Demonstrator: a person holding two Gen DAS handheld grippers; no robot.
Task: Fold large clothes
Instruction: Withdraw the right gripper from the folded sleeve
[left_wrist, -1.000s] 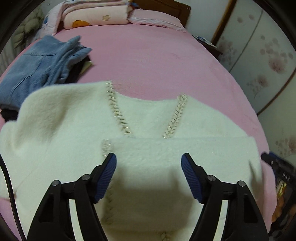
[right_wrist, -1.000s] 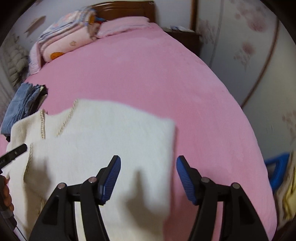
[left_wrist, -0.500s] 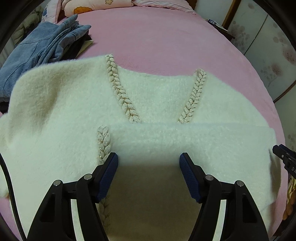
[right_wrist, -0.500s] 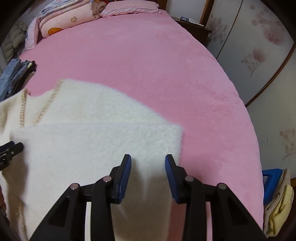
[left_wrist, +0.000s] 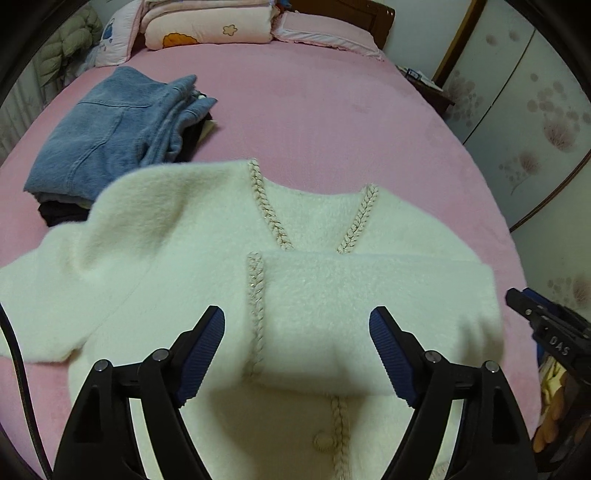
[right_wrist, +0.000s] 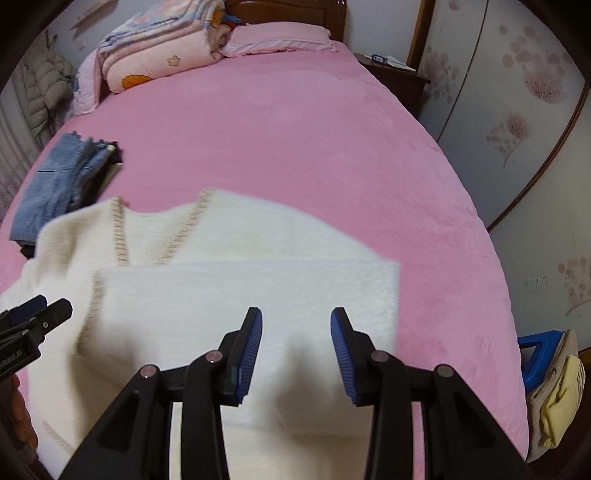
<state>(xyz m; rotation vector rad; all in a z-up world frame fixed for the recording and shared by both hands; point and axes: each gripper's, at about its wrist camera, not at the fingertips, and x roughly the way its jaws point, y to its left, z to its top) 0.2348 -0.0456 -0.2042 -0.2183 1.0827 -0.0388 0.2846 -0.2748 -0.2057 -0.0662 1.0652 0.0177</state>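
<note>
Hovering over a cream fuzzy cardigan (left_wrist: 192, 236) spread mid-frame on the pink bed (left_wrist: 325, 107), right side folded in to narrow it, the left gripper (left_wrist: 297, 325) opens wide, empty, while the right gripper (right_wrist: 296, 334) stands part-spread, empty

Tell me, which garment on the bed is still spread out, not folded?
The fluffy cream cardigan with braided trim, nearest the camera; the blue jeans behind it lie folded on a stack.
</note>
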